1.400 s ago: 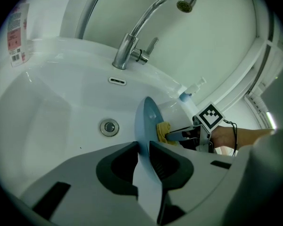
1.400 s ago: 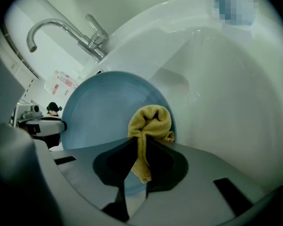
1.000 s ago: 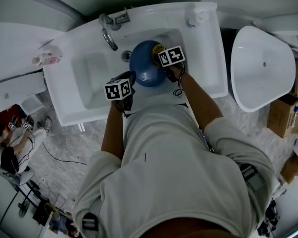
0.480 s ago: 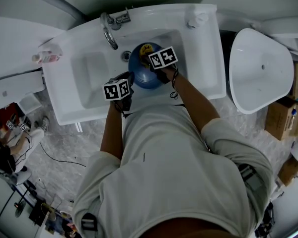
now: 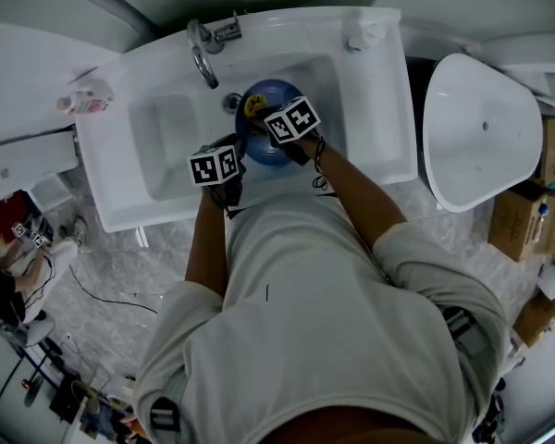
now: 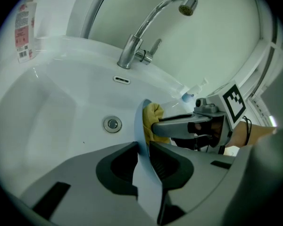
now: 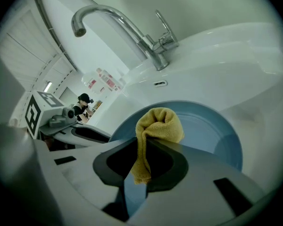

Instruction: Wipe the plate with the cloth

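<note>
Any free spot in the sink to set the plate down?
Free: left half of the white sink basin, between the metal drain and left wall; the rim right of the basin. Crowded: under the chrome faucet, where the left gripper holds the round blue plate and the right gripper holds the yellow cloth against it.

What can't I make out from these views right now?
- Plate face under the cloth: right gripper view, the cloth and right gripper cover it.
- Plate's near half: head view, marker cubes hide it.
- Plate's face: left gripper view, seen edge-on in the left gripper.
- Bottle label: left gripper view, print too small.
</note>
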Action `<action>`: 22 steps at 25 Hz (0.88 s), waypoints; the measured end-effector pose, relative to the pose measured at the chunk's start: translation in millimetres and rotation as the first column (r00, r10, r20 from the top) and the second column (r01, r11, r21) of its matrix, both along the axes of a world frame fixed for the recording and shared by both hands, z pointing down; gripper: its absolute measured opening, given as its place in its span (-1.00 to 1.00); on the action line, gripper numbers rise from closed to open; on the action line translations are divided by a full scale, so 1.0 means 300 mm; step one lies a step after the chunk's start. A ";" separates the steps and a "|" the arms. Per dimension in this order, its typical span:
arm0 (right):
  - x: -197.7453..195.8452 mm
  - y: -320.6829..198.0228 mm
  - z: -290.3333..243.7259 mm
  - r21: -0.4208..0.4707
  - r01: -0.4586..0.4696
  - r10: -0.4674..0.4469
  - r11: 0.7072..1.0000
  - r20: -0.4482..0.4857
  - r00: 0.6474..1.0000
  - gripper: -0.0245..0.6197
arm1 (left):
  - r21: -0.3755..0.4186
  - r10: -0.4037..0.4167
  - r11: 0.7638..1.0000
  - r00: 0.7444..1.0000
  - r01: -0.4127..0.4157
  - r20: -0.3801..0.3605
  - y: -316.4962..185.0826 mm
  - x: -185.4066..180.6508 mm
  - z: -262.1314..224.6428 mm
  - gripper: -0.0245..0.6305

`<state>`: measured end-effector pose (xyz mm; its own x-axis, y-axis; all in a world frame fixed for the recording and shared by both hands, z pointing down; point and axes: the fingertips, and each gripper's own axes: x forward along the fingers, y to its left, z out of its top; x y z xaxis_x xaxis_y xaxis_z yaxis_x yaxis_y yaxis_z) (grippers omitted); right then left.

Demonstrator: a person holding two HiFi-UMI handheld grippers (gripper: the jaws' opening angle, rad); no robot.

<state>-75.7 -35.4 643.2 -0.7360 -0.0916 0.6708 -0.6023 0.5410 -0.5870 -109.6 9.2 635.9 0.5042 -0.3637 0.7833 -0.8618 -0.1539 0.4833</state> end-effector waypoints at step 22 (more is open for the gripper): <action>0.055 0.234 0.065 -0.062 0.294 -0.298 0.954 -0.058 0.953 -0.76 | -0.015 0.002 1.000 1.000 -0.002 0.005 0.004 -0.001 0.019 -0.65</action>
